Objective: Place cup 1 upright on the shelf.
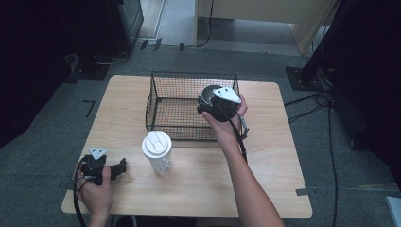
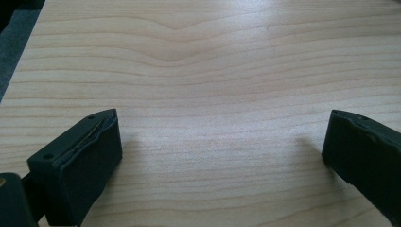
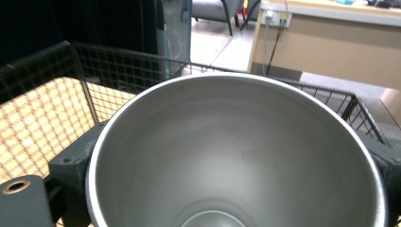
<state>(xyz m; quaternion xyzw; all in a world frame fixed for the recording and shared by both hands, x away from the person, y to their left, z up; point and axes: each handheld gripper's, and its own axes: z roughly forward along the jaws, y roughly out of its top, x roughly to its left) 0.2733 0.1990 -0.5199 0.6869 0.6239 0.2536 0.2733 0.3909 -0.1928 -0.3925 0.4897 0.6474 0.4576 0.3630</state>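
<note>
Steel is what I have between the fingers of my right gripper (image 1: 204,105): a metal cup (image 3: 239,151), clamped on its outer wall from both sides, mouth turned toward the gripper's camera, held above the near right part of the wire basket (image 1: 161,82). I judge the job in hand to be setting that cup down inside the basket, and the smooth rounded wall is my main worry; the fingers press on a curved, slick surface, so a jolt or a tilt could let the cup twist or slide out and clatter onto the mesh. The basket's rim runs just beyond and below the fingers, and if I lower too close to it the cup's edge may catch the wire and drag the light basket across the tabletop (image 1: 265,161). My left gripper (image 1: 124,165) sits idle with its fingers (image 2: 80,161) wide apart over bare wood, well away. A plastic jar (image 1: 158,152) with a white lid stands in front of the basket, well short of my right fingers.
</note>
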